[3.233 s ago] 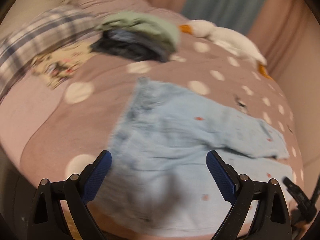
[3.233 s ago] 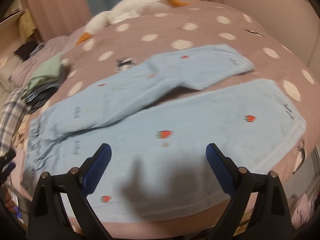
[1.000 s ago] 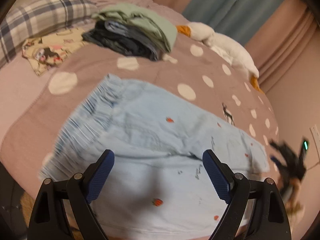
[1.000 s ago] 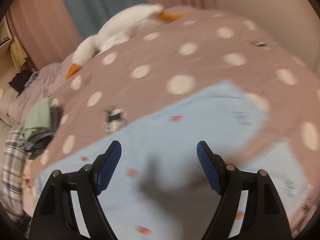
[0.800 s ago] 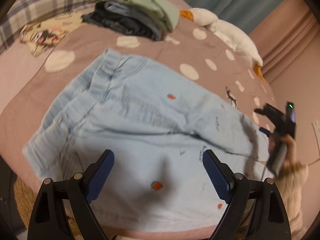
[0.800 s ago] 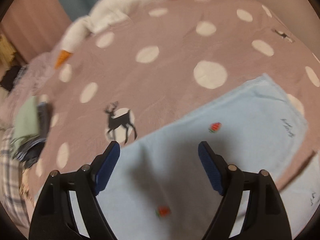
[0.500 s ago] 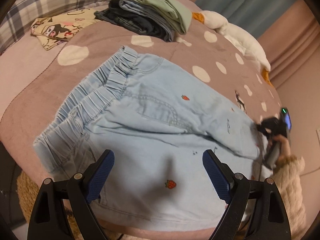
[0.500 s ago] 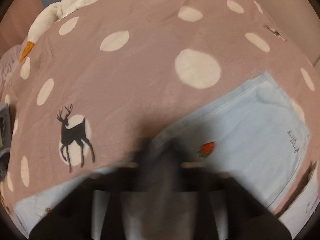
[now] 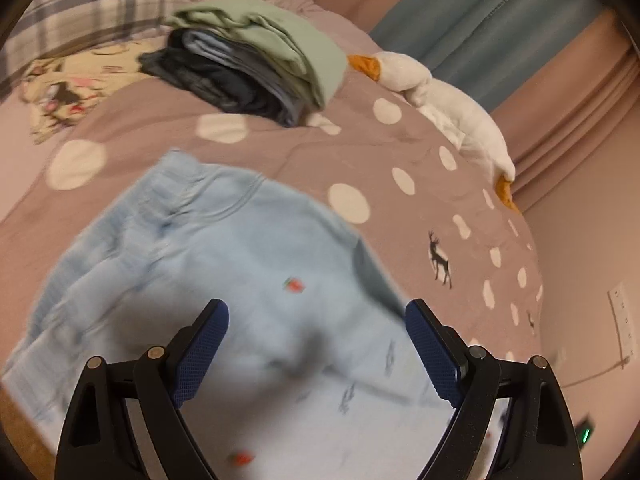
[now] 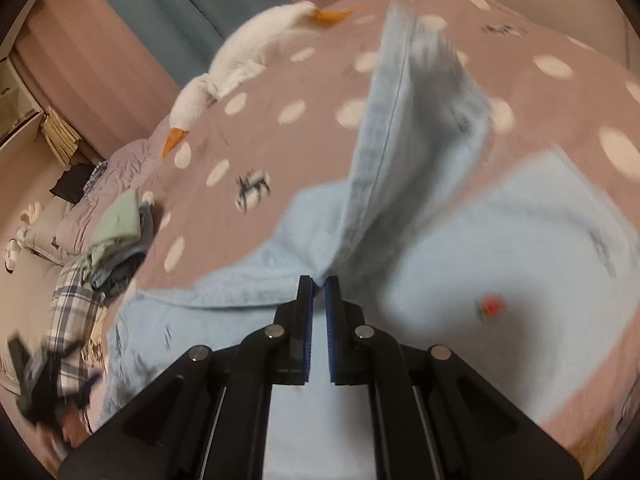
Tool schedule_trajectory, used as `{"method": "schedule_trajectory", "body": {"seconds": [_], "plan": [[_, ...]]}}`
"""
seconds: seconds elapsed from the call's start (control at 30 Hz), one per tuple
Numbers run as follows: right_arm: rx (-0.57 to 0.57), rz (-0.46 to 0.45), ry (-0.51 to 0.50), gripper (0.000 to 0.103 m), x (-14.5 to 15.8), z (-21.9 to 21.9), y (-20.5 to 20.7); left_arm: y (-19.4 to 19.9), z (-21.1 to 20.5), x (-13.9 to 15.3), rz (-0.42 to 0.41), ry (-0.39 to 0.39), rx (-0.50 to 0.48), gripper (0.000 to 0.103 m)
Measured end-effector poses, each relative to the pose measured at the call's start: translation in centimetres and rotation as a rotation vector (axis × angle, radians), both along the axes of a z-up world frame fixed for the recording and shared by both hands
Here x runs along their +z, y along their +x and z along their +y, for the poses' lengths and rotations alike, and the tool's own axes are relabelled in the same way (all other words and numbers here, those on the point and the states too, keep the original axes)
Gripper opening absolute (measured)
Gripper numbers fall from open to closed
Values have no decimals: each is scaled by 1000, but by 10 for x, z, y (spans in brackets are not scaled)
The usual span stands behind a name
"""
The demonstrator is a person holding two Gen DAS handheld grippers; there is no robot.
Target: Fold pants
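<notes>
Pants (image 10: 460,240) light blue on dotted bed (image 10: 304,152), right tool (image 10: 318,284) clamped on a lifted leg edge, left tool (image 9: 316,344) wide apart above them, holding nothing

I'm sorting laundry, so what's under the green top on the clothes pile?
Under the green top lie folded dark and blue-grey clothes, stacked on the dotted blanket. How many pieces, and what lies beneath them, is hidden.

- We are seeing the left gripper (image 9: 316,350) wearing black plastic arms with dark blue bumpy pads (image 9: 200,354).
- Round silver screws are shining on its arms.
- The right gripper (image 10: 317,286) is looking the same: black arms, thin blue pads, four silver screws in a row.
</notes>
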State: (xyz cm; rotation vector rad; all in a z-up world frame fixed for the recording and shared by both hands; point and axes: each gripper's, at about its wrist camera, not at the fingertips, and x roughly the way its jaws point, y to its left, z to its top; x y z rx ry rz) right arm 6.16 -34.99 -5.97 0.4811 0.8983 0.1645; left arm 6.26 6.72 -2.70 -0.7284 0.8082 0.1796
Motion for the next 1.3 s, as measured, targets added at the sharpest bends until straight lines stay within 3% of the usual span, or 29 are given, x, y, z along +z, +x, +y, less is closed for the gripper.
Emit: {"method": "schedule_trajectory", "body": {"seconds": [0.1, 0.2, 0.27, 0.33, 0.37, 0.4, 0.47, 0.67, 0.77, 0.9, 0.97, 1.03, 1.07, 1.13, 1.2, 1.27, 1.3], "plan": [[-4, 21, -4, 6, -9, -1, -4, 39, -2, -20, 91, -15, 3, 89], [-3, 33, 22, 6, -13, -4, -6, 65, -6, -32, 129, -61, -13, 89], [-1, 29, 6, 6, -11, -4, -9, 79, -9, -37, 125, -47, -13, 86], [2, 28, 8, 6, -11, -4, -10, 87, -8, -45, 149, -55, -3, 67], [0, 28, 13, 6, -11, -6, -10, 88, -7, -50, 167, -58, 2, 51], [0, 29, 21, 6, -11, -8, -11, 88, -7, -54, 184, -46, -2, 28], [-7, 33, 29, 4, -11, -11, -13, 81, -12, -53, 158, -24, -33, 4], [-55, -3, -6, 4, 5, -31, -22, -13, -29, -8, -11, 22, -50, 3], [-62, 5, -16, 8, 5, -36, -22, -61, -29, -17, 12, -35, -57, 3], [-85, 72, 37, 12, -12, -42, -15, -86, -28, -41, 80, -72, -48, 3], [-116, 104, 34, 36, -20, -46, -15, -88, -29, -49, 104, -80, -70, 3], [-144, 111, 31, 50, -24, -51, -17, -88, -25, -50, 105, -92, -70, 3], [-162, 118, 25, 50, -25, -56, -18, -88, -22, -49, 96, -103, -68, 5], [-193, 122, 18, 51, -26, -65, -20, -87, -15, -44, 93, -101, -41, 20], [-229, 137, 15, 52, -30, -76, -20, -91, -2, -37, 96, -47, 31, 53], [-244, 144, 29, 50, -32, -84, -19, -94, 8, -32, 123, 27, 92, 67], [-242, 142, 32, 50, -33, -87, -18, -94, 14, -31, 126, 57, 107, 67]]}}
